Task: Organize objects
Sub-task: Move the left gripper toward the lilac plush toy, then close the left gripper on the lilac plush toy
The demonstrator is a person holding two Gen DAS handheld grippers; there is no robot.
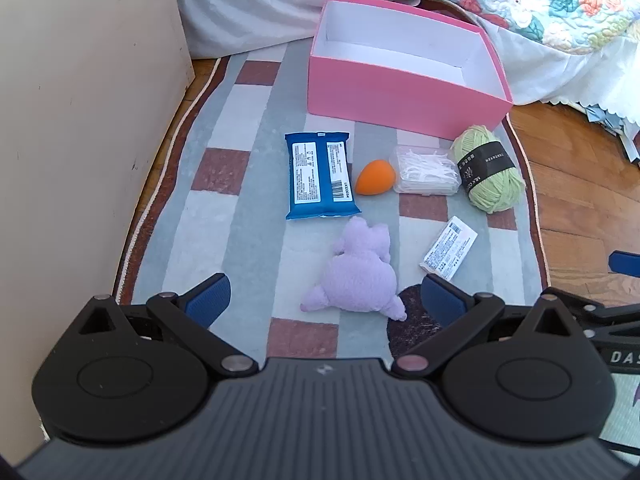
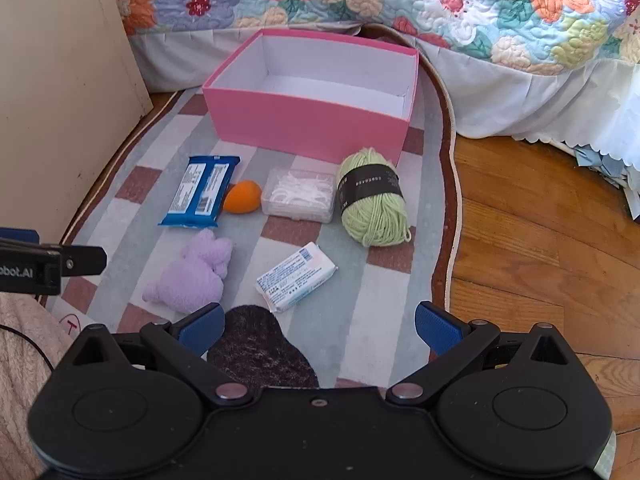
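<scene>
Items on a rug (image 2: pixel 360 344) before an open box (image 2: pixel 304 128).
Front row: wipes pack (image 2: pixel 200 192), sponge (image 2: pixel 242 197), floss case (image 2: pixel 299 195), yarn (image 2: pixel 372 200); nearer, plush toy (image 2: pixel 192 276) left of soap packet (image 2: pixel 296 282).

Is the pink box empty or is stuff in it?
Empty. The pink box has no lid and only bare white walls and floor show inside.

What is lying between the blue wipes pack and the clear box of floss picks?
An orange makeup sponge lies between the blue wipes pack and the clear box of floss picks, on the rug. Both wrist views show it.
</scene>
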